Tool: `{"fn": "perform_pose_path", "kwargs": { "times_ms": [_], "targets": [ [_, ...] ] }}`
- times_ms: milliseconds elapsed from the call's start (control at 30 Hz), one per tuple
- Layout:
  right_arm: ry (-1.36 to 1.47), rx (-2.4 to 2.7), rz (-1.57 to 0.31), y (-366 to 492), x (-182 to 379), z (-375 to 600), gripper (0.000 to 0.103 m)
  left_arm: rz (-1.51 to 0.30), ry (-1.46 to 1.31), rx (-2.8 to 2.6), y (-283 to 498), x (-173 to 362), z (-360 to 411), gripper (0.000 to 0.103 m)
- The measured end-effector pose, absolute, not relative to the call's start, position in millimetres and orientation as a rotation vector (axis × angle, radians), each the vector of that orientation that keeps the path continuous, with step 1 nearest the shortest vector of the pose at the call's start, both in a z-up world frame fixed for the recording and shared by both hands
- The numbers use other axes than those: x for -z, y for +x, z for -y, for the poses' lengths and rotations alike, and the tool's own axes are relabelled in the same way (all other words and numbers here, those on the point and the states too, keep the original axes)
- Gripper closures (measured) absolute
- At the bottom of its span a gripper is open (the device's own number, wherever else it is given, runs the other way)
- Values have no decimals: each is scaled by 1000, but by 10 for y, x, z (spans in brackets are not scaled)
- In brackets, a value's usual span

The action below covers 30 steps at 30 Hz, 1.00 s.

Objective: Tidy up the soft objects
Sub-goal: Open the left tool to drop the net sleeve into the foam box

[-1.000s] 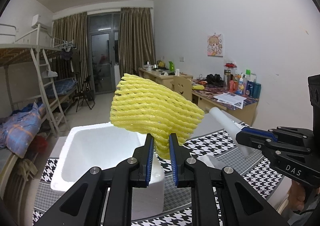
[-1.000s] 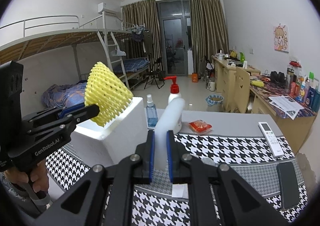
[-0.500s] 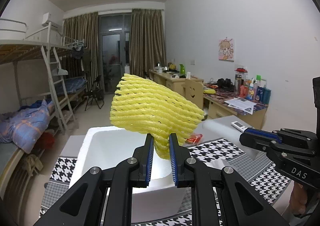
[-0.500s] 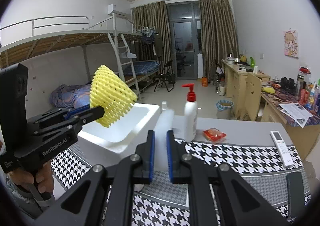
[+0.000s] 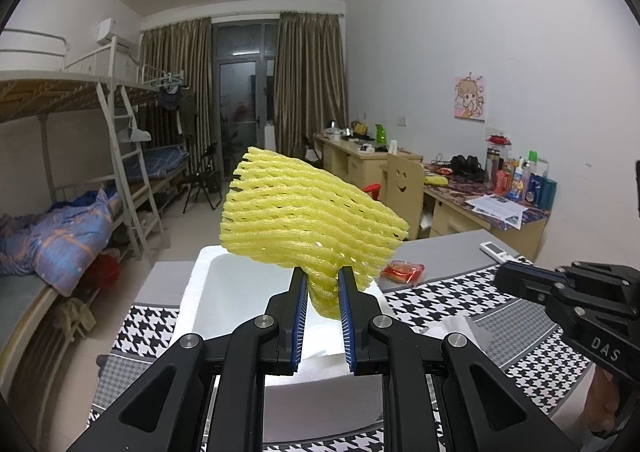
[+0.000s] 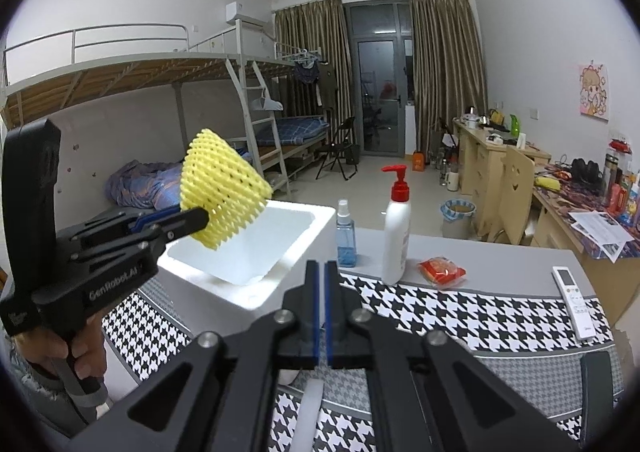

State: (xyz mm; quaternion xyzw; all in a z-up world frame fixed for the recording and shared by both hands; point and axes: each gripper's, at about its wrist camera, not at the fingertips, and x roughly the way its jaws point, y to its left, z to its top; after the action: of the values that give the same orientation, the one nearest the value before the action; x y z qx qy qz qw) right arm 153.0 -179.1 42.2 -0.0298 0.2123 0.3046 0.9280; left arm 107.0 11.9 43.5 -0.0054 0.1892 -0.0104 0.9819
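Foam net (image 5: 308, 223) between left tool (image 5: 323, 292) fingers

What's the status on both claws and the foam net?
Left claw shut on yellow foam net, above white foam box. Right claw shut, empty. Nothing blocking the box.

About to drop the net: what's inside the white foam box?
The white foam box shows bare white inner walls; its floor is hidden by the near rim and the yellow foam net, held by the left hand-held gripper.
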Motion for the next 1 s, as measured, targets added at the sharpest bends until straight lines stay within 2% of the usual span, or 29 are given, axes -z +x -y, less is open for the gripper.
{"fn": "perform_pose_path", "kwargs": {
  "times_ms": [167,300,367,500,567,600,667,700,767,833,1000],
  "targets": [
    [-75,-613,-456,1522,-375,1796,99,-399,-33,-1,1152,-411,-194,85],
    [-72,-612,-471,1539,-352,1811,99,-418,-41,-16,1201,-400,-235,78],
    [-78,-606,-472,1529,-337,1812,99,-426,-45,-21,1228,-388,-235,68],
    [-78,-607,-481,1504,-316,1817,99,-432,-54,-32,1236,-366,-279,56],
    [-76,-613,-497,1518,-291,1818,99,-433,-54,-39,1235,-355,-289,36],
    [-77,-619,-505,1524,-275,1816,99,-429,-58,-45,1228,-353,-296,30],
    [-76,-622,-523,1535,-232,1813,91,-416,-66,-62,1200,-355,-321,14],
    [-78,-625,-531,1540,-208,1814,87,-411,-71,-67,1197,-362,-340,12],
    [-75,-629,-544,1542,-149,1820,62,-402,-78,-72,1191,-363,-359,6],
    [-84,-631,-556,1535,-75,1816,49,-394,-86,-84,1181,-364,-382,4],
    [-94,-631,-614,1556,150,1798,49,-390,-92,-94,1189,-372,-410,1]
  ]
}}
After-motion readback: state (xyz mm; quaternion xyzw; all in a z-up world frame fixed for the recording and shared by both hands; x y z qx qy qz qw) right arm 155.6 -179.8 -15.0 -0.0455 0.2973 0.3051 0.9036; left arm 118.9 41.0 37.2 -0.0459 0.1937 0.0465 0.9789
